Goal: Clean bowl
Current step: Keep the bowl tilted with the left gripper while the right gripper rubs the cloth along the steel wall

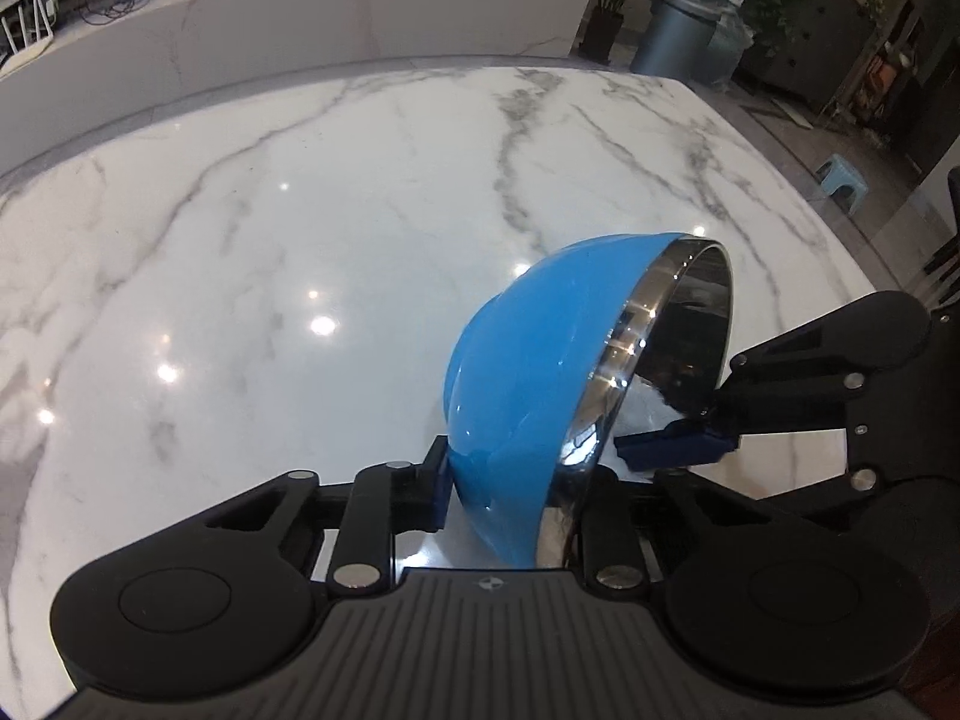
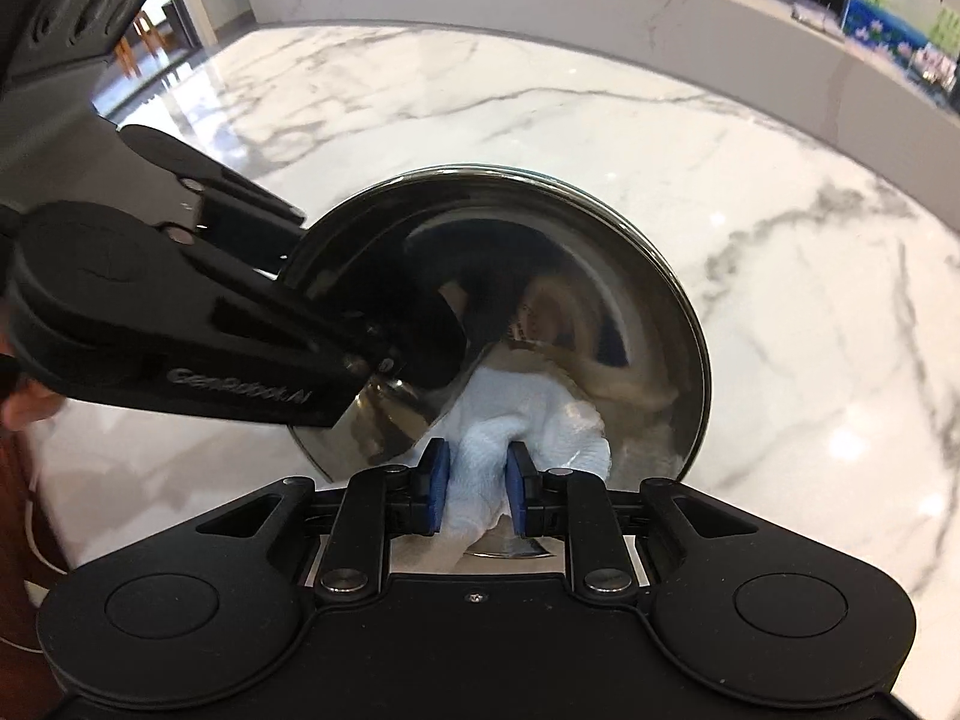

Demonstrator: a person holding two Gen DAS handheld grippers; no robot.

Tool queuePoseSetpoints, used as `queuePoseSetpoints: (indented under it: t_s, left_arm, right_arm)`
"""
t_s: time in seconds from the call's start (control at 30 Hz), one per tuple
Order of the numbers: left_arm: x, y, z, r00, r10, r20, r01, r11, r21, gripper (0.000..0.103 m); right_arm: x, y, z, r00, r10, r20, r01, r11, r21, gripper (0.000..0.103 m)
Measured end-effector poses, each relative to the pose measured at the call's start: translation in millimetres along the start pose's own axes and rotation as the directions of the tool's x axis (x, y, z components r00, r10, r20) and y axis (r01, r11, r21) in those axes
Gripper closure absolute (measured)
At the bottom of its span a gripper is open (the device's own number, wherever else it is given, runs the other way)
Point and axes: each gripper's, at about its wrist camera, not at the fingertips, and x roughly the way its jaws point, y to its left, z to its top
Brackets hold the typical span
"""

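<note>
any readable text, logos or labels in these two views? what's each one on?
"GenRobot.AI": pale lettering on the black body of the left claw, right wrist view; last letters blurred.
Small round emblem on the left claw's housing, left wrist view: no words.
Colourful packaging on the back counter: too blurred to read.

One bowl [image 1: 516,360], one white cloth [image 2: 528,420], two grippers, left [image 1: 516,480] and right [image 2: 474,474], on one marble worktop [image 1: 270,210].

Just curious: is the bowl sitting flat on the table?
No, the bowl is tipped on its side, gripped at the rim by the left tool.
</note>
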Motion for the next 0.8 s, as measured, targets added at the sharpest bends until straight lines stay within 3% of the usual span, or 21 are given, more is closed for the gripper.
queuePoseSetpoints:
  t_s: [0.07, 0.27, 0.43, 0.57, 0.8]
  left_arm:
    - [0.1, -1.5, 0.3, 1.0, 0.005, 0.0, -0.005, 1.0, 0.018, 0.082]
    - [2.3, -0.5, -0.8, 1.0, 0.007, -0.011, -0.007, 1.0, 0.024, 0.082]
    - [3.2, 1.4, -0.6, 1.0, 0.007, -0.015, -0.007, 1.0, 0.017, 0.082]
    - [3.2, 1.6, -1.1, 1.0, 0.006, -0.013, -0.006, 1.0, 0.015, 0.082]
    - [4.5, 2.0, -1.5, 1.0, -0.017, -0.008, 0.017, 1.0, -0.006, 0.082]
  right_arm:
    - [0.3, 2.0, 0.9, 1.0, -0.008, 0.001, 0.008, 1.0, -0.014, 0.084]
    - [6.9, 12.9, 10.1, 0.987, -0.152, 0.042, 0.157, 0.973, -0.17, 0.085]
    - [12.1, 27.6, 8.9, 0.952, -0.288, 0.103, 0.306, 0.899, -0.313, 0.087]
    - [15.1, 25.4, 7.8, 0.949, -0.298, 0.105, 0.316, 0.893, -0.321, 0.087]
    - [21.1, 24.5, 18.9, 0.958, -0.276, 0.076, 0.286, 0.925, -0.249, 0.086]
